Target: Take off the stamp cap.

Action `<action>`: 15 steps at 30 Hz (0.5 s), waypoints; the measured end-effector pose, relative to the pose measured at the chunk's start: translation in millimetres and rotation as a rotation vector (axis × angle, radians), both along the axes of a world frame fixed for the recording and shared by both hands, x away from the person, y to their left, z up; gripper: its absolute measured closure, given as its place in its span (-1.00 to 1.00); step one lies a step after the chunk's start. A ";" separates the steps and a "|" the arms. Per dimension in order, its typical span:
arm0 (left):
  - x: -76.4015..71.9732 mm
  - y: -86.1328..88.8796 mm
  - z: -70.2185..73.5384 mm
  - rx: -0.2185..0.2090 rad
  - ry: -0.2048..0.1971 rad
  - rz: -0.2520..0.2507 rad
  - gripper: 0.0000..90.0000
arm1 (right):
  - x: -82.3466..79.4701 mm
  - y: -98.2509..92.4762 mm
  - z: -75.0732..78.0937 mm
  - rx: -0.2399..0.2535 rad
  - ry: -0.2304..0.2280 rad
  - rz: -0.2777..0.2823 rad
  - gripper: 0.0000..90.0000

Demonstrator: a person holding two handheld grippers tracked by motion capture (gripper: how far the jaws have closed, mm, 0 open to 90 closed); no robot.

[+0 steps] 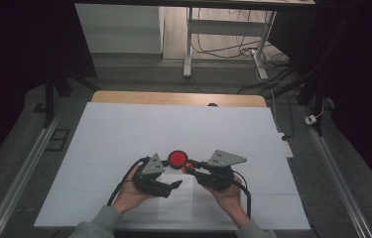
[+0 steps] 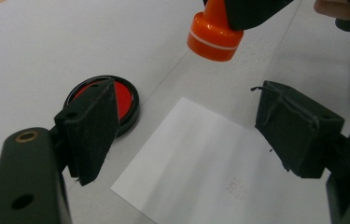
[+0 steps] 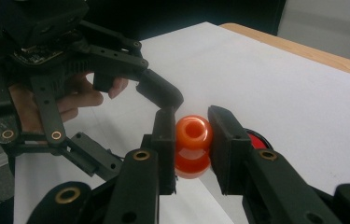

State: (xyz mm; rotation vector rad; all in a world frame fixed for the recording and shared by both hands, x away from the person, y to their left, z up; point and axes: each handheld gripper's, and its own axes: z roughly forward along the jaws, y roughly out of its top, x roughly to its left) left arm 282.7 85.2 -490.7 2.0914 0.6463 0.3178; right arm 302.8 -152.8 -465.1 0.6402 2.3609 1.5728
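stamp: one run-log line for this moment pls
right hand-held gripper: shut on stamp | left hand-held gripper: open, nothing held | ink pad: open | paper: faint mark

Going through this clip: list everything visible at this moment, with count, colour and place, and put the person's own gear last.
stamp: one, orange, clamped between the right gripper's pads, held above the table.
ink pad: one, red in a black round case, open on the white sheet ahead of the grippers.
paper slip: one, white, flat on the table beneath the left gripper, faint mark on it.
white sheet: one, covers the tabletop.
table: one, wooden edge at the far side.
left gripper: one, black, jaws open over the slip.
right gripper: one, black, shut on the stamp.
hands: two, grey sleeves.
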 end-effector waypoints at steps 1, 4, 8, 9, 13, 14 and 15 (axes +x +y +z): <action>0.2 -1.2 0.2 0.002 0.000 -0.003 -0.52 | -0.1 0.1 0.0 -0.001 -0.001 0.000 0.60; 0.8 -5.0 0.4 0.001 0.001 -0.008 -0.52 | -0.4 0.8 -0.2 -0.001 0.000 0.002 0.60; 2.5 -10.0 0.1 0.000 0.004 -0.014 -0.50 | -0.4 0.9 0.2 0.003 -0.002 0.002 0.60; 2.9 -11.3 0.0 -0.001 0.006 -0.014 -0.50 | -0.3 0.8 0.3 0.004 -0.001 0.002 0.60; 4.6 -15.9 0.3 0.000 0.008 -0.015 -0.48 | -0.2 0.6 0.3 0.004 0.000 0.004 0.60; 4.6 -15.9 0.3 0.000 0.008 -0.015 -0.48 | -0.3 0.6 0.3 0.004 0.000 0.005 0.60; 5.4 -17.6 0.7 0.000 0.007 -0.015 -0.47 | -0.4 0.6 0.2 0.004 0.000 0.005 0.60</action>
